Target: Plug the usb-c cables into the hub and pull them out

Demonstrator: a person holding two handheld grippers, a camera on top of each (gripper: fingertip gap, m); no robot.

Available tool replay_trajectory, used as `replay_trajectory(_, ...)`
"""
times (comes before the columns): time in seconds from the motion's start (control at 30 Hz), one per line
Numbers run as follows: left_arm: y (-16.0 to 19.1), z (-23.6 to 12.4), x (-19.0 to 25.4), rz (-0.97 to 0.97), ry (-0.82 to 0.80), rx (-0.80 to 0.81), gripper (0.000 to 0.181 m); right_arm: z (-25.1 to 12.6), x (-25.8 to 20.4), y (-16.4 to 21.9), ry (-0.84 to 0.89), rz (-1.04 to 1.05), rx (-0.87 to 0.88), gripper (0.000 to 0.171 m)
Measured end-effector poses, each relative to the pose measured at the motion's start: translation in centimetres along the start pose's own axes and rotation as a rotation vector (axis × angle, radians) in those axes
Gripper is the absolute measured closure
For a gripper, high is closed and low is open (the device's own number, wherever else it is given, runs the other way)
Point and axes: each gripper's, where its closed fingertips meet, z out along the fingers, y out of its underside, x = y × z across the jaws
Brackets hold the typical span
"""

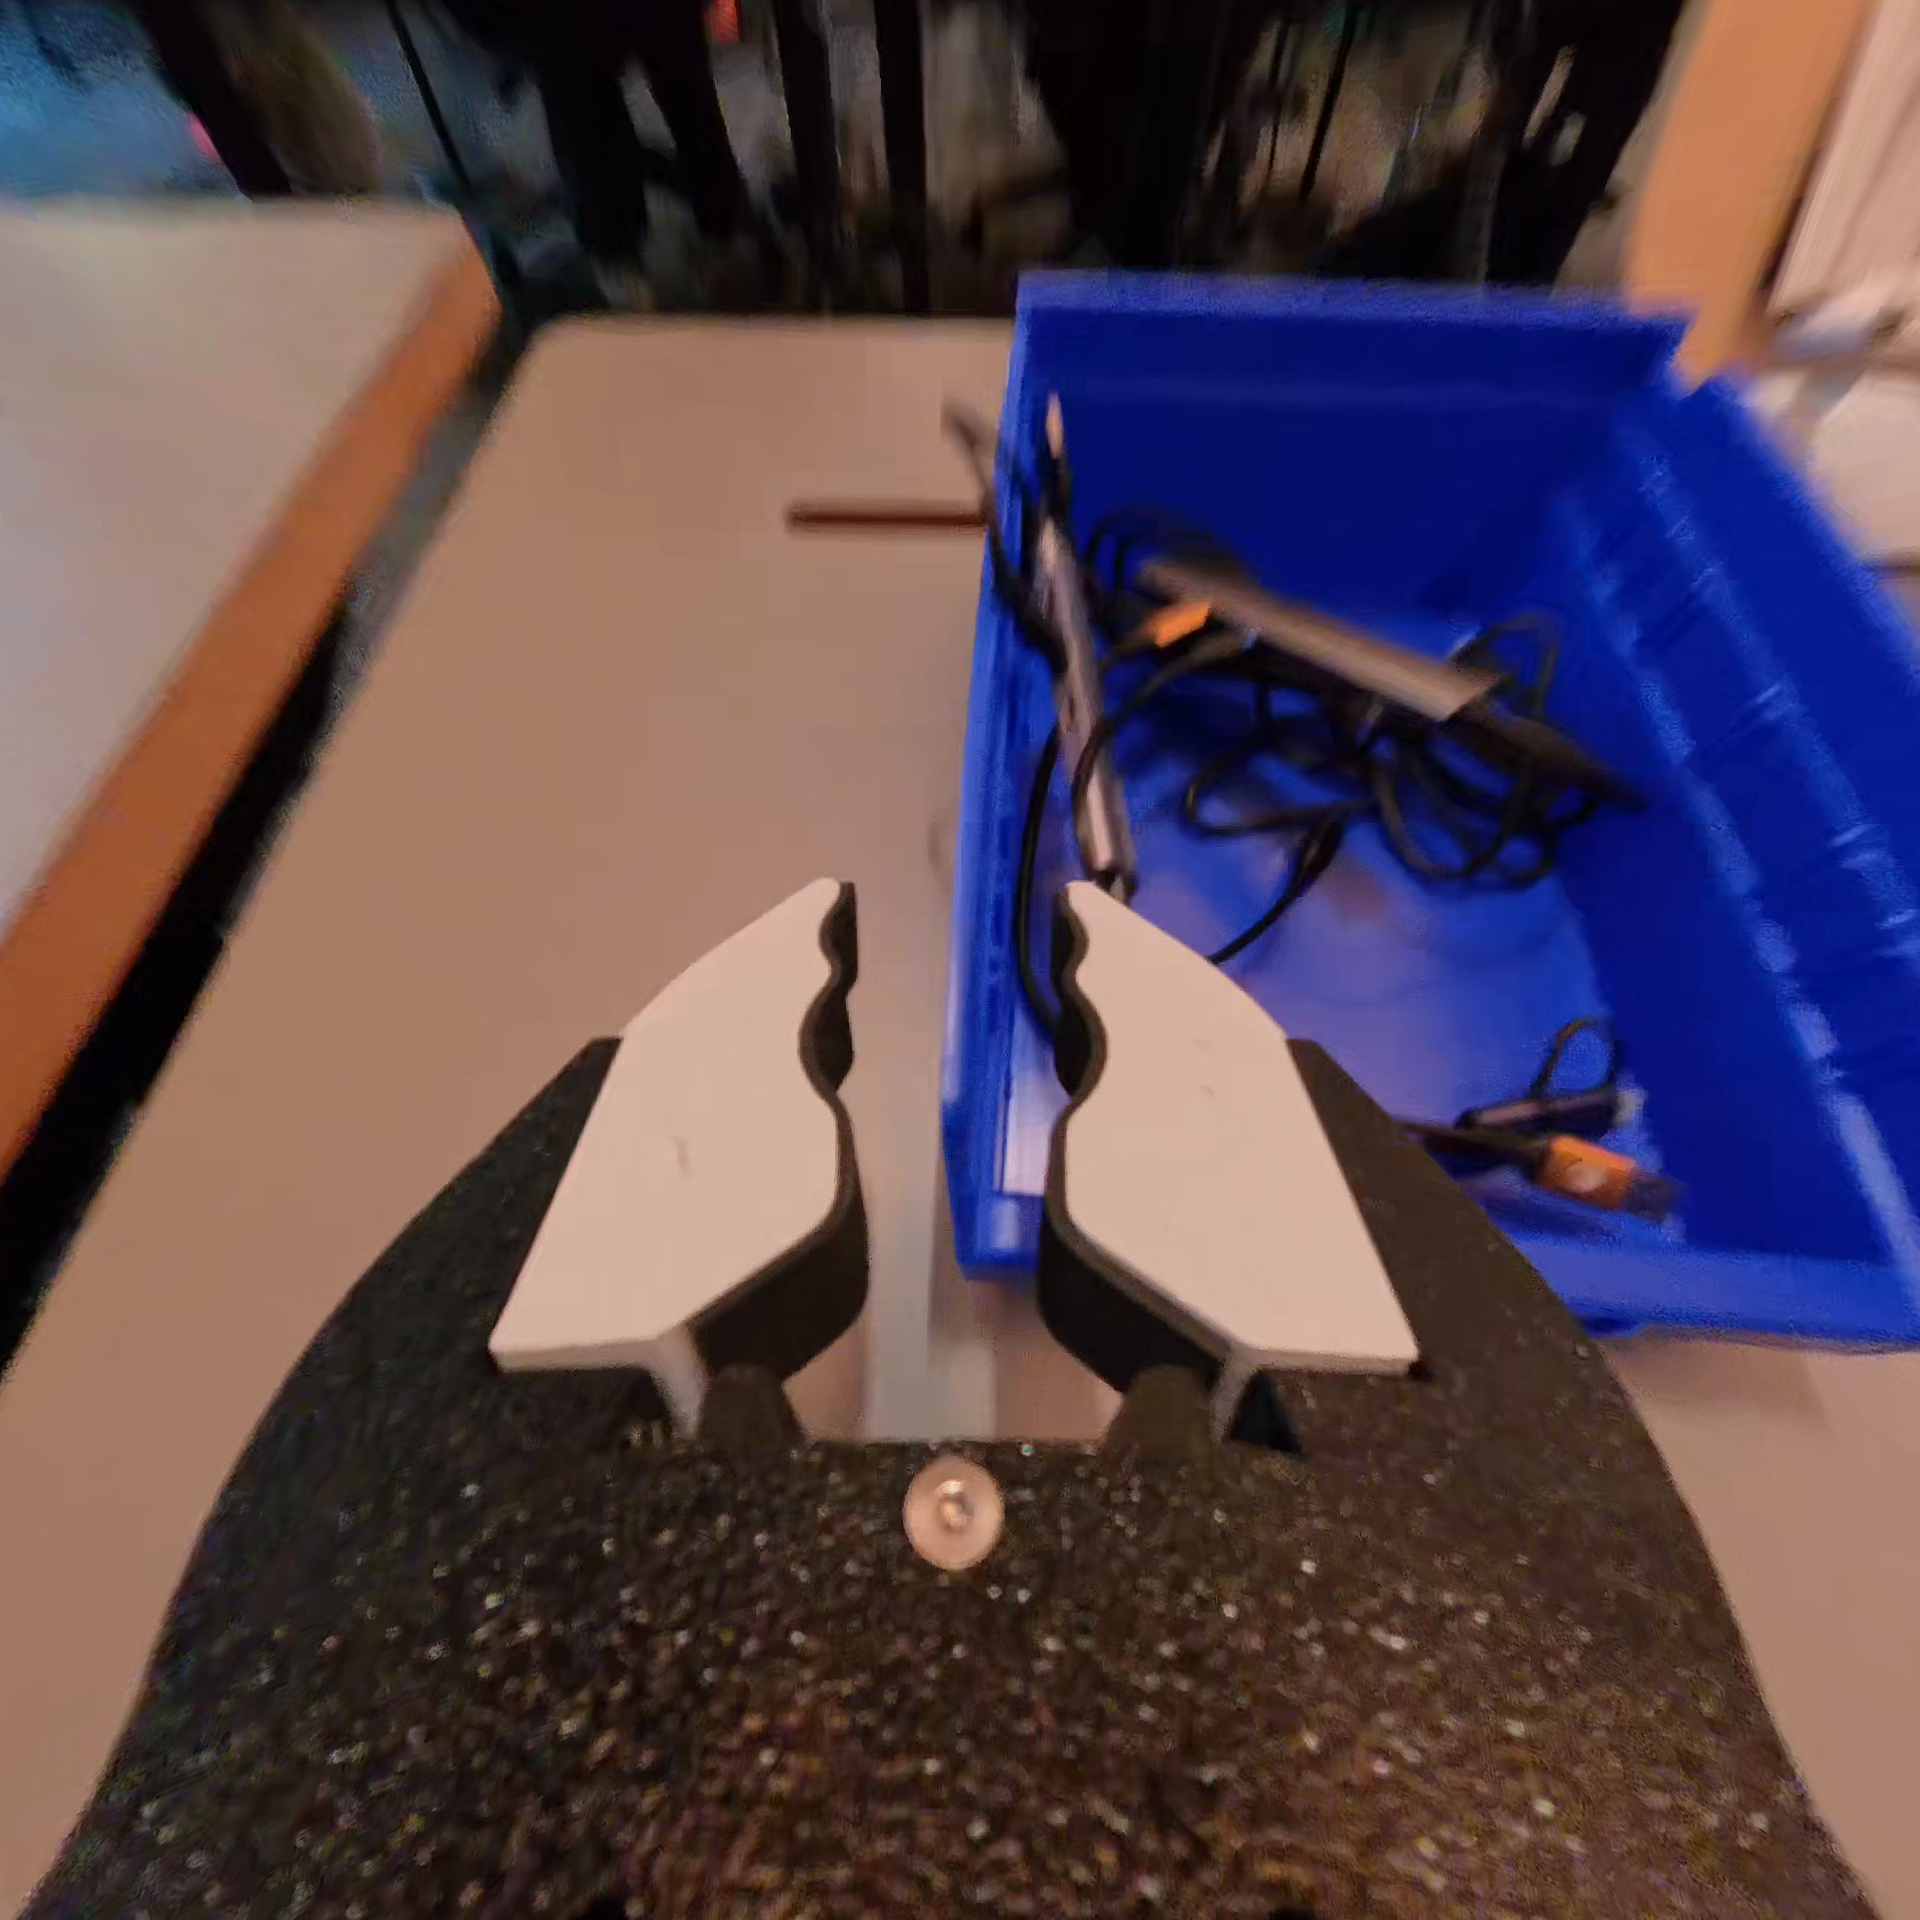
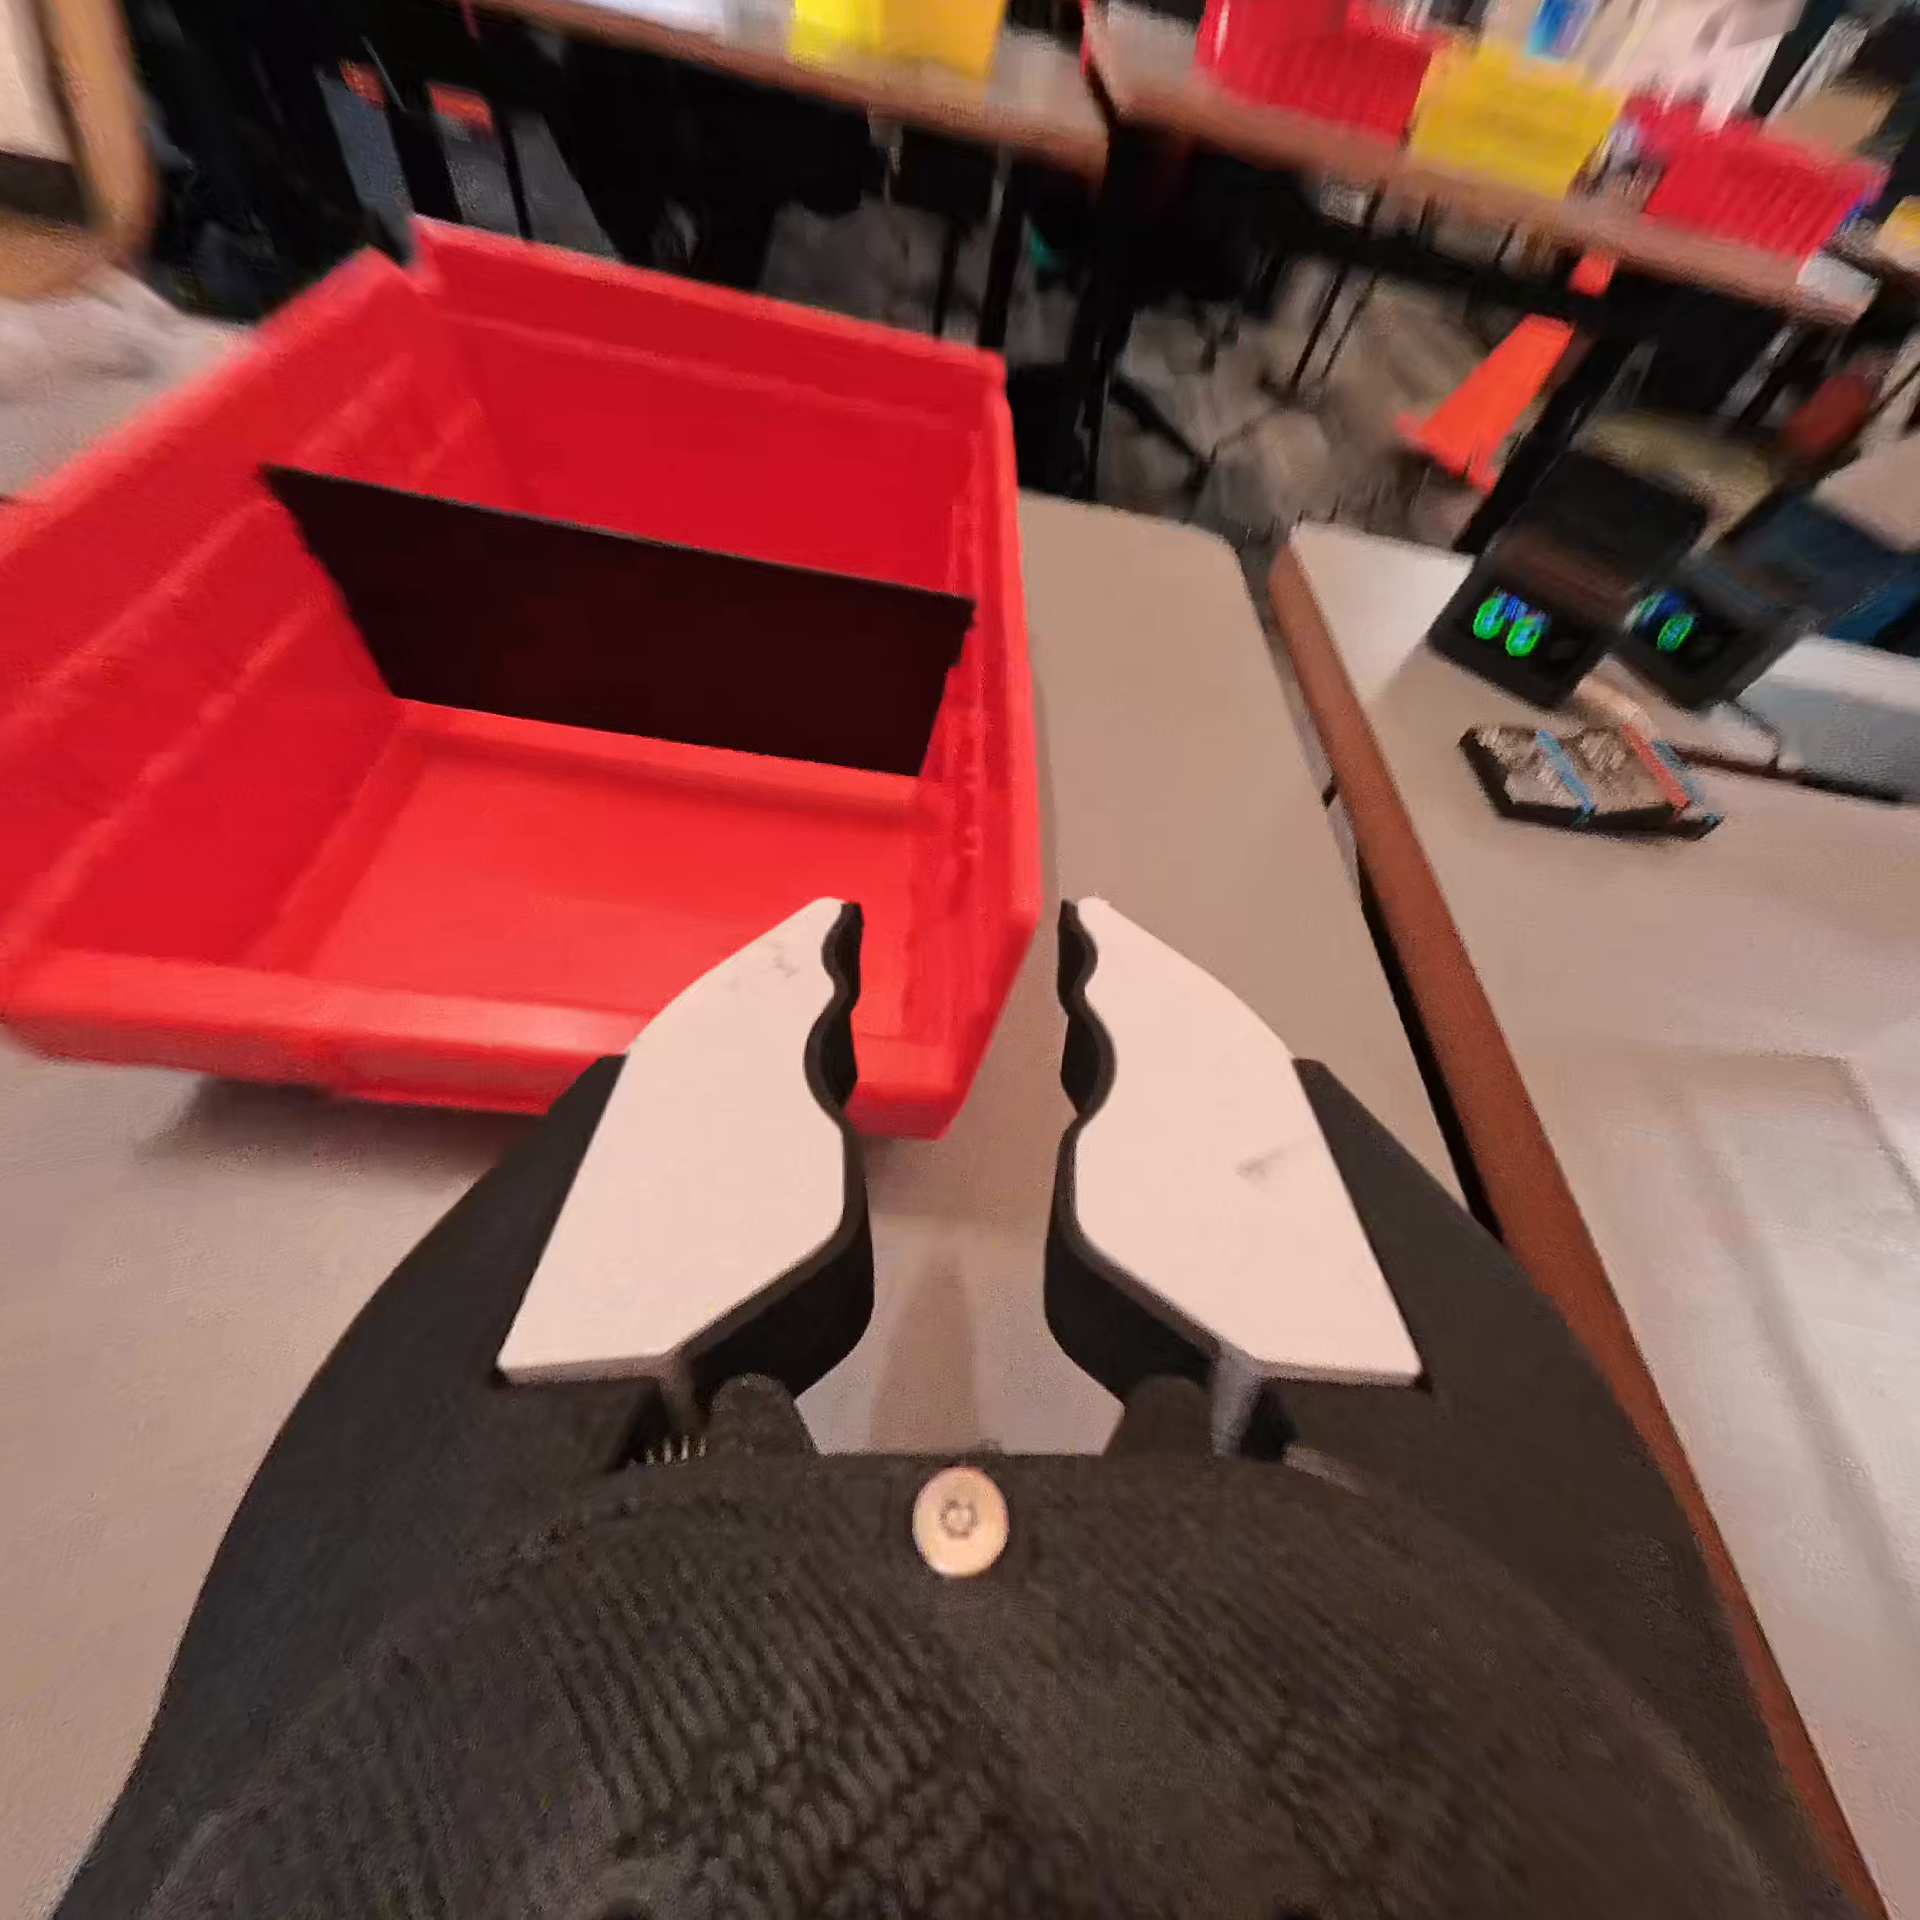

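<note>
In the left wrist view a blue bin (image 1: 1766,831) stands on a grey table (image 1: 623,831). Inside it lie tangled black cables (image 1: 1351,769), a grey bar-shaped hub (image 1: 1320,634), a second grey hub (image 1: 1081,686) leaning on the left wall, and orange-tipped plugs (image 1: 1579,1174) at the near right. My left gripper (image 1: 956,904) is open and empty, over the bin's near left wall. In the right wrist view my right gripper (image 2: 961,920) is open and empty, above the near right corner of a red bin (image 2: 520,883).
The red bin has a black divider (image 2: 644,623) across its middle and holds nothing visible. A neighbouring table with a wooden edge (image 2: 1455,1039) lies to the right, with black devices (image 2: 1590,613) on it. Another table edge (image 1: 239,623) runs at the left. Both views are blurred. Between my left fingertips and the grey bar-shaped hub (image 1: 1320,634) there is roughly 15 cm.
</note>
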Motion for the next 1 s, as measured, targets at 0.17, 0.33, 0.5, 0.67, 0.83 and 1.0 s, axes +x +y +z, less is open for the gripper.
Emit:
replay_trajectory(0.17,-5.7,-3.2,7.3,0.061,0.102,0.180,0.151,-8.3,-8.1,-2.2,-0.099,-0.077,0.238,0.122)
replay_trajectory(0.33,-3.9,3.4,13.3,-0.315,0.363,-0.081,0.145,-11.3,-15.6,-2.3,-0.288,0.030,0.315,0.105)
replay_trajectory(0.5,-2.4,8.0,12.2,-0.524,0.278,-0.205,0.132,-13.1,-16.9,-3.3,-0.284,-0.065,0.376,0.111)
replay_trajectory(0.67,-0.8,10.4,13.4,-0.629,0.319,-0.316,0.144,-14.0,-18.0,-3.1,-0.360,-0.056,0.390,0.117)
replay_trajectory(0.83,-4.0,8.3,14.5,-0.590,0.427,-0.109,0.161,-14.6,-18.2,-3.4,-0.383,-0.067,0.394,0.119)
replay_trajectory(1.0,-9.2,1.6,16.4,-0.299,0.426,0.114,0.170,-14.6,-17.8,-3.1,-0.389,-0.074,0.379,0.119)
